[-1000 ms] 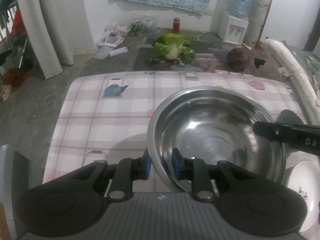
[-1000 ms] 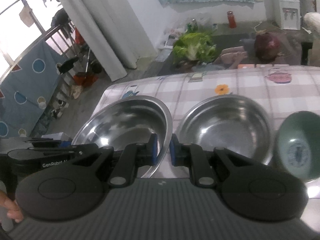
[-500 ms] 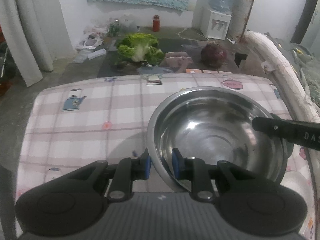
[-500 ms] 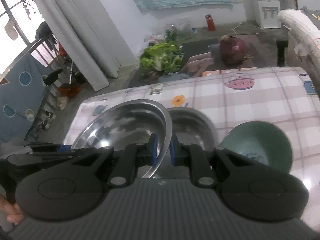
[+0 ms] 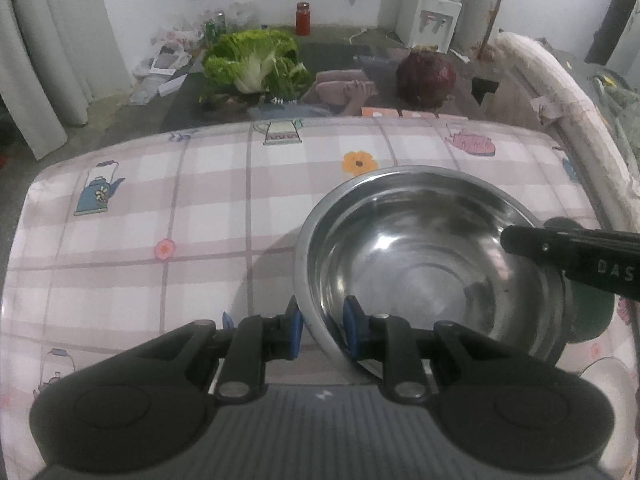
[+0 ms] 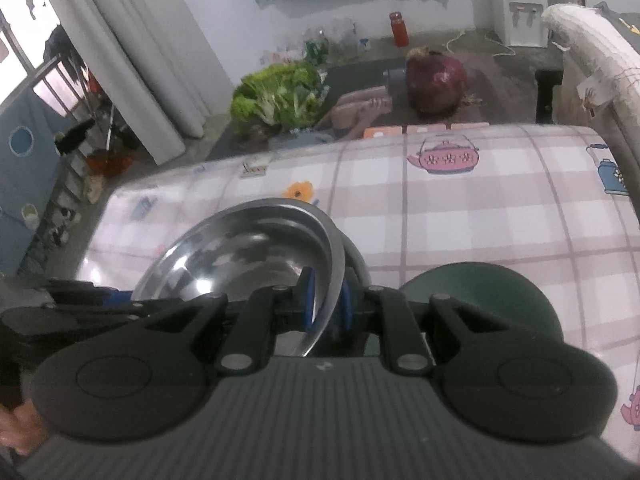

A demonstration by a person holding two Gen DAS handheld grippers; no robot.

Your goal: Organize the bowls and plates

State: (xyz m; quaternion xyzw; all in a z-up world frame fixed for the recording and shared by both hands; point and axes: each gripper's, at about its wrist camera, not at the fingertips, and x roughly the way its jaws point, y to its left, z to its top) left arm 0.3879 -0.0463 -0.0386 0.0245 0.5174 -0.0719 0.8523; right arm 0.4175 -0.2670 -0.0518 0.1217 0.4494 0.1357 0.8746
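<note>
Carried by both grippers, the shiny round steel bowl (image 5: 432,256) has travelled across the pink checked tablecloth (image 5: 168,216) and now hangs over the second steel bowl (image 6: 358,258), so nesting looks imminent. The left gripper (image 5: 320,326) pinches the carried bowl's near rim, jaws narrowly apart. The right gripper (image 6: 326,300) clamps the opposite rim, nearly closed. Right of it sits the dark green bowl (image 6: 492,292).

Dim indoor light; glare on steel bowl (image 5: 432,264); fisheye bending, edges perhaps motion-blurred.
</note>
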